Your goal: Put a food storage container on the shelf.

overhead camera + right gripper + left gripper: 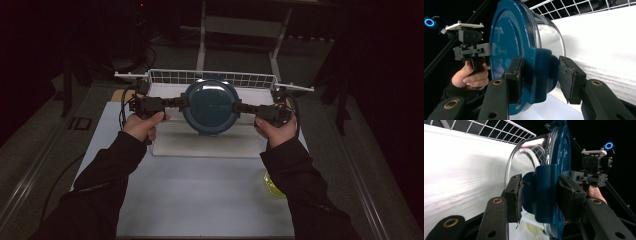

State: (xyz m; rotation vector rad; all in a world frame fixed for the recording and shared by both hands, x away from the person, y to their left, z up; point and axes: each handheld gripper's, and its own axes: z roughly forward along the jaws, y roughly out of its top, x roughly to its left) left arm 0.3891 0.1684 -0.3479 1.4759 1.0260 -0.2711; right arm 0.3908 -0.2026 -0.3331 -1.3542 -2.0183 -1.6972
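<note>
Container (pixel 210 107), blue-lidded and tipped on edge, hangs between my tongs: left tongs (pixel 181 102) and right tongs (pixel 239 107) each clamp one side latch.

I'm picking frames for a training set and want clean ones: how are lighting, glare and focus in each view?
High view: dim and soft, room nearly black, a small glare on the round clear container with a blue lid. Left gripper view: the white surface is blown out and streaky, with reflections in the clear wall. Right gripper view: similar washout, sheen on the lid.
</note>
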